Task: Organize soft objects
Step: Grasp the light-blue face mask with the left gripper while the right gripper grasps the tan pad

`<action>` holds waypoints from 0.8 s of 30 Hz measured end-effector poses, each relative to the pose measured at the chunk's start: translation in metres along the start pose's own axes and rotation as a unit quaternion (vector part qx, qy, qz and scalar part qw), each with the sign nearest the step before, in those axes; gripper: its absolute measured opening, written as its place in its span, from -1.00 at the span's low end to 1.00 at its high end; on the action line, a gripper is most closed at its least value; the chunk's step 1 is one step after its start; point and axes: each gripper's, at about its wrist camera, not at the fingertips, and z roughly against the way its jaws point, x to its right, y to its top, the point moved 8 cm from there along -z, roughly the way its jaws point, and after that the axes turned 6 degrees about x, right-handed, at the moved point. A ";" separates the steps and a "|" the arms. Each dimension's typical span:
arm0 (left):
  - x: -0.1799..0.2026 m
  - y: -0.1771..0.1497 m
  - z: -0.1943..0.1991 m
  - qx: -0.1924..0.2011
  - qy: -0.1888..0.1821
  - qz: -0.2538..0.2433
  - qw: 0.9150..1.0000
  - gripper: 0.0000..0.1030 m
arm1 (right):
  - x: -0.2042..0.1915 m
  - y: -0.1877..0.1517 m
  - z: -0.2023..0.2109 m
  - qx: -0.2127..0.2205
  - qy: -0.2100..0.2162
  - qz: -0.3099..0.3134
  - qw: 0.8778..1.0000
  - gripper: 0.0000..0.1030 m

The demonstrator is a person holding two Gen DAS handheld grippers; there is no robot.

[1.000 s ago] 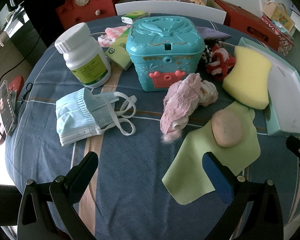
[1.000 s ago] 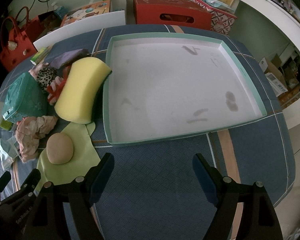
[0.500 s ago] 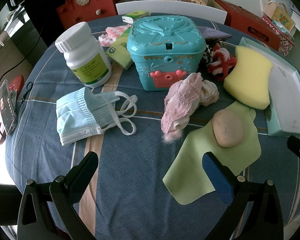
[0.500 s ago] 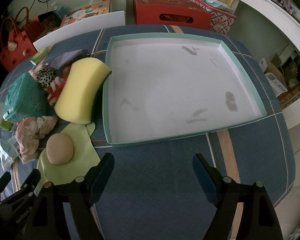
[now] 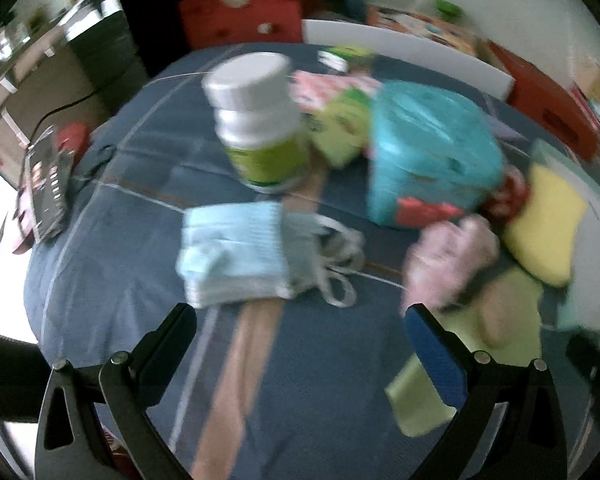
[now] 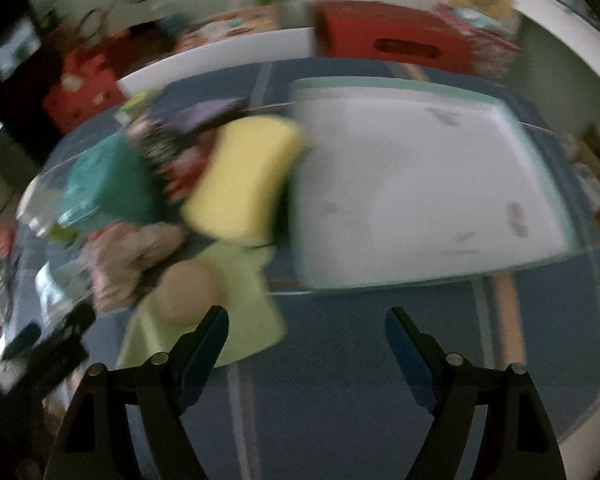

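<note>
Blue face mask (image 5: 236,256) lies at 12 o'clock of the wide, empty left gripper (image 5: 300,328), seemingly the first pickup; right gripper (image 6: 306,330) also gapes empty.

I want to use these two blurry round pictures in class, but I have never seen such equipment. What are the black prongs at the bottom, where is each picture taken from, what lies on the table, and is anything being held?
The prongs are two-finger grippers that a person holds, one in each hand. A wide-angle camera on each looks along its fingers, hence the round pictures.

The left gripper faces a blue face mask, a white bottle, a turquoise box and a pink cloth.

The right gripper faces a yellow sponge, a tan round pad on a green cloth, and a white tray.

Both grippers are open and hold nothing. The blur suggests motion.
</note>
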 end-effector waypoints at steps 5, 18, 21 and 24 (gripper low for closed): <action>-0.018 0.003 0.003 0.005 0.020 0.028 0.999 1.00 | -0.034 -0.003 -0.016 -0.020 0.042 0.031 0.998 0.62; -0.063 0.017 -0.035 -0.008 -0.033 0.105 0.994 1.00 | -0.049 0.023 -0.056 -0.022 0.074 0.021 0.997 0.60; -0.074 0.021 -0.041 -0.009 -0.031 0.124 0.992 1.00 | -0.057 0.021 -0.059 -0.020 0.080 0.022 0.996 0.57; -0.080 0.023 -0.047 -0.013 -0.034 0.138 0.990 1.00 | -0.058 0.022 -0.065 -0.022 0.086 0.020 0.996 0.49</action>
